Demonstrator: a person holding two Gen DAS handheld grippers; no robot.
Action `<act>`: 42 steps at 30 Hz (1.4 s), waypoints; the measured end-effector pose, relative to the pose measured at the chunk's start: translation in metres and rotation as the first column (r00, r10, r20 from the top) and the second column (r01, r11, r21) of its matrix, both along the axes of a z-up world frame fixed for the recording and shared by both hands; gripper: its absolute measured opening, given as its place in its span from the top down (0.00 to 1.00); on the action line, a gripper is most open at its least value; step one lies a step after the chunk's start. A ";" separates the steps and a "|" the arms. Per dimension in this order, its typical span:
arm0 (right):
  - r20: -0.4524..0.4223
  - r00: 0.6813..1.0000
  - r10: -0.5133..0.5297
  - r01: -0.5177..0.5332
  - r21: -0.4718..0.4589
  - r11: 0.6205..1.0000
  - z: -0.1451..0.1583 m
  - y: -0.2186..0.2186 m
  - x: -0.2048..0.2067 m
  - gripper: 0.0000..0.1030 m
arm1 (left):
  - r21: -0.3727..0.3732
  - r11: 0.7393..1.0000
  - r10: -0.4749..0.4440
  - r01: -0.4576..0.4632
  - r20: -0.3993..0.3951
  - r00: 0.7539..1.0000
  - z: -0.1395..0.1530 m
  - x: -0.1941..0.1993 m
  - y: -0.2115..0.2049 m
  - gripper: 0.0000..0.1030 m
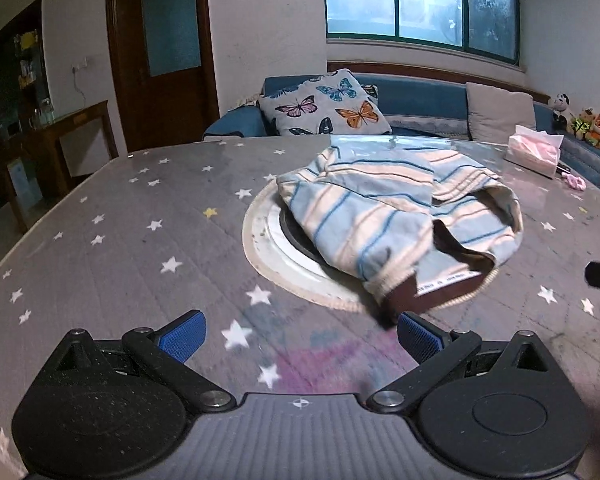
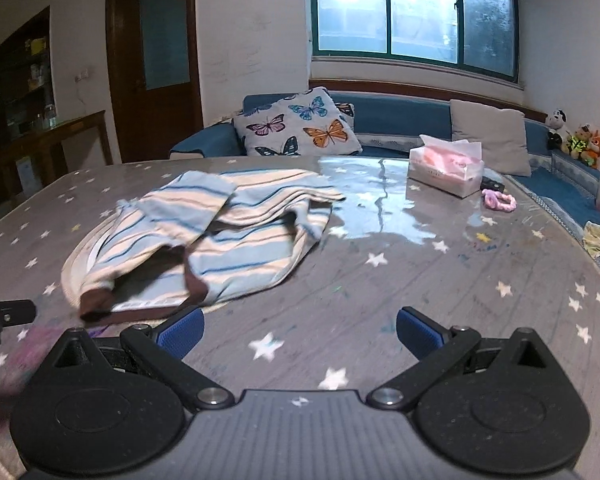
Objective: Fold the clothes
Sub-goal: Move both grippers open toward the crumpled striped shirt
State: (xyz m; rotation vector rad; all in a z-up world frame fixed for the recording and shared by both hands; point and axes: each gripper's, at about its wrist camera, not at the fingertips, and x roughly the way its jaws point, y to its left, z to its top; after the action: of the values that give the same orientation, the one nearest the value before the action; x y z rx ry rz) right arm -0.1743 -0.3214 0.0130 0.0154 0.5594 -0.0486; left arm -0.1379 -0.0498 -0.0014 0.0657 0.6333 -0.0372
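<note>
- Nearest the lens in each view were the blue-padded fingers: the left gripper (image 1: 300, 334) had its jaws spread wide with nothing between them, hovering over the star-printed tablecloth (image 1: 112, 240).
- Likewise released and empty, the right gripper (image 2: 299, 332) sat over bare cloth just to the right of the garment's near edge.
- Between and ahead of both tools lay the striped shirt (image 1: 384, 216), crumpled in a loose heap near the middle of the table and partly covering a round inset (image 1: 266, 236) in the tabletop.
- Its brown collar (image 1: 436, 294), with a white label showing, faced the grippers and gaped open; it was the closest part of the shirt to the left gripper's right finger.
- Judging by the folds and sagging edges, the fabric was soft, light knit: it should drape and slide rather than hold a shape, and one pinch would likely drag the whole heap.
- Probably the best holds were thick, firm edges: the collar band or the ribbed hem (image 2: 100, 286) at the near left, one per gripper, so the cloth could be pulled out flat.
- A tissue box (image 2: 446, 170) and a pink hair tie (image 2: 498, 200) sat well apart from the shirt on the far right.
</note>
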 end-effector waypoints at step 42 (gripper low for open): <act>-0.076 0.990 0.120 -0.119 0.025 0.993 -0.010 0.019 -0.031 0.00 | 0.024 0.998 -0.064 0.066 -0.055 0.996 0.000 -0.033 -0.038 0.00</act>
State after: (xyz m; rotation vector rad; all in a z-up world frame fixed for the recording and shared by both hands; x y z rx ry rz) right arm -0.2052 -0.3023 0.0033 -0.0005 0.6368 0.0733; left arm -0.1706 -0.0883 -0.0013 0.1108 0.6863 -0.0937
